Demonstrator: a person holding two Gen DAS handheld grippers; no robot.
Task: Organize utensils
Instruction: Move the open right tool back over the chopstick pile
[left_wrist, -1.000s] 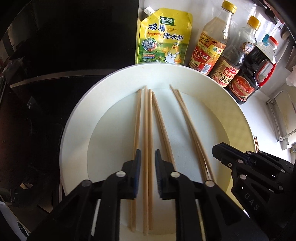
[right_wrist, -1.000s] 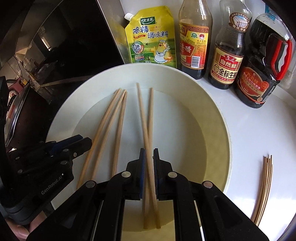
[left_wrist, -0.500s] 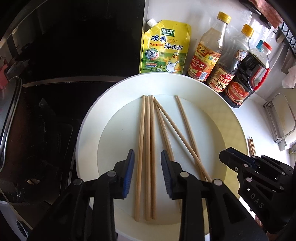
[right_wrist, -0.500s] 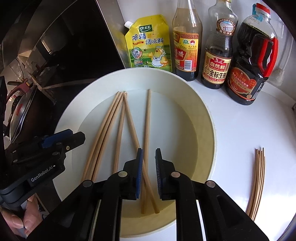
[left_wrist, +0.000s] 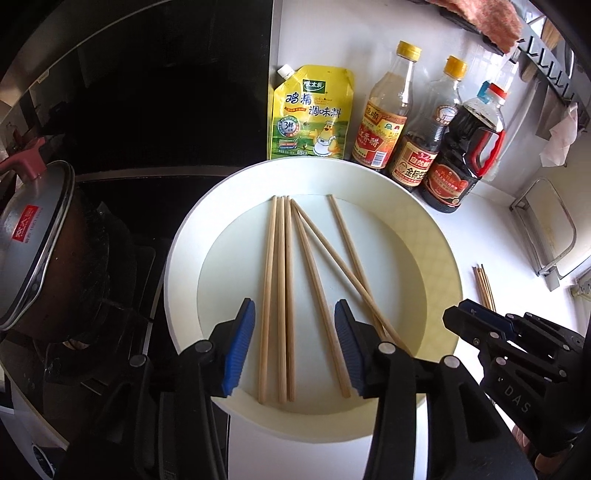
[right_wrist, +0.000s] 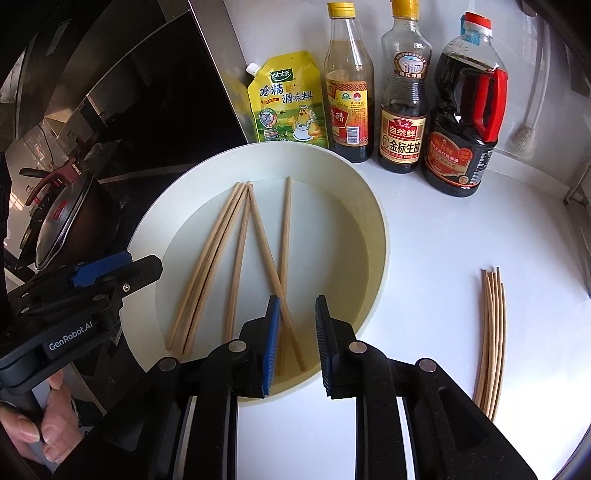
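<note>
Opening above the plate (left_wrist: 184, 236), both grippers (left_wrist: 294, 345) (right_wrist: 296, 341) clear the chopsticks (left_wrist: 284, 295).

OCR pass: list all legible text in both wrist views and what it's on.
"鸡精 调味料", "太太乐": yellow pouch
"自然鲜", "金标生抽": dark sauce bottle
"醋": vinegar bottle, rest blurred
"GenRobot.AI": left gripper
"DAS": right gripper
Red-handled jug label and pot lid sticker: too blurred.
</note>
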